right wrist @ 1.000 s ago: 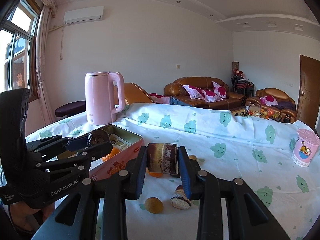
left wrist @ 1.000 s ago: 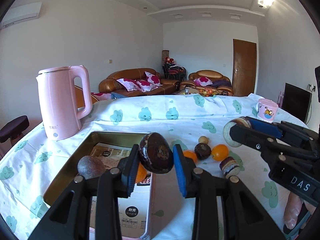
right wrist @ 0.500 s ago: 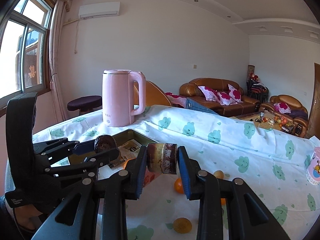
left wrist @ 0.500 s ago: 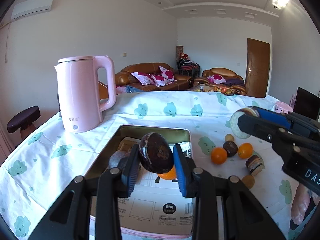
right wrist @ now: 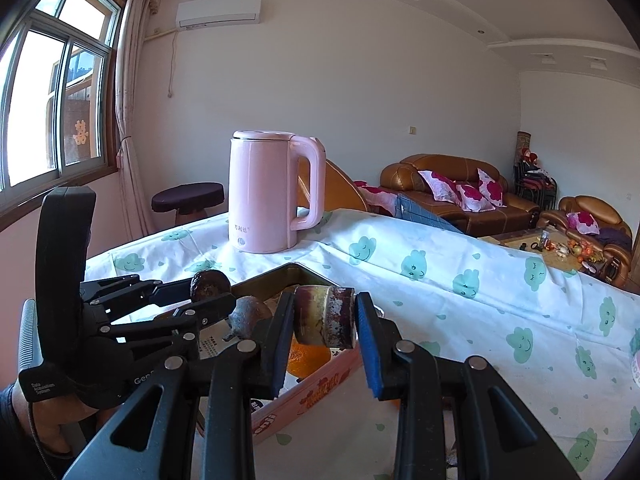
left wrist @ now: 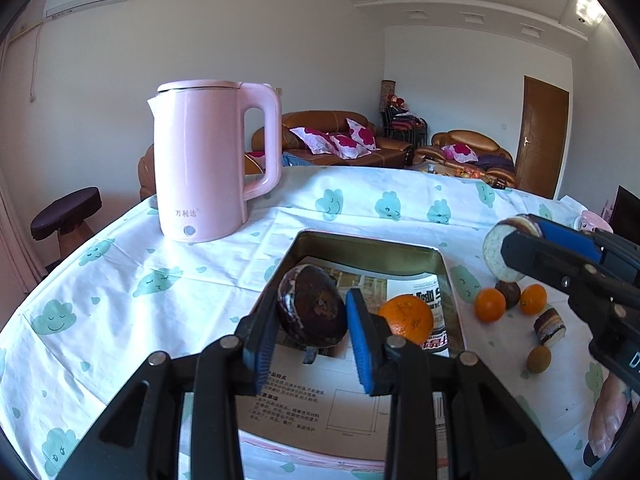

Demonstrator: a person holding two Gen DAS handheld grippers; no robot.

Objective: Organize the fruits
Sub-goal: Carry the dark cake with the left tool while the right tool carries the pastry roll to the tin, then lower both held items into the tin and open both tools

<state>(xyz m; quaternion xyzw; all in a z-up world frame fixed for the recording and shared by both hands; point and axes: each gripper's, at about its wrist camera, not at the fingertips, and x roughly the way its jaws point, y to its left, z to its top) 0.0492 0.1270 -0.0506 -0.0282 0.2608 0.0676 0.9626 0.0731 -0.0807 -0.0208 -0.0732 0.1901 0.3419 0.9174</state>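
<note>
My left gripper [left wrist: 311,319] is shut on a dark brown wrinkled fruit [left wrist: 312,310] and holds it over the metal tin box [left wrist: 372,246], which holds an orange [left wrist: 406,318]. My right gripper [right wrist: 323,320] is shut on a cut purple-and-white fruit piece [right wrist: 324,316] just above the tin's pink near wall [right wrist: 320,386]. The right gripper also shows in the left wrist view [left wrist: 516,252] with its fruit piece [left wrist: 494,250]. A dark fruit [right wrist: 246,316] lies in the tin, by the left gripper [right wrist: 212,292].
A pink kettle [left wrist: 208,160] stands at the far left of the cloud-print tablecloth [left wrist: 160,280]. Right of the tin lie two oranges [left wrist: 490,305], a dark fruit [left wrist: 508,292], a cut piece [left wrist: 551,326] and a small brown fruit [left wrist: 539,359]. A pink cup [left wrist: 592,220] sits far right.
Both grippers have moved left and forward with their fruit. The left gripper now sits over the tin's middle; the right gripper has come from the loose fruits to the tin's edge.
</note>
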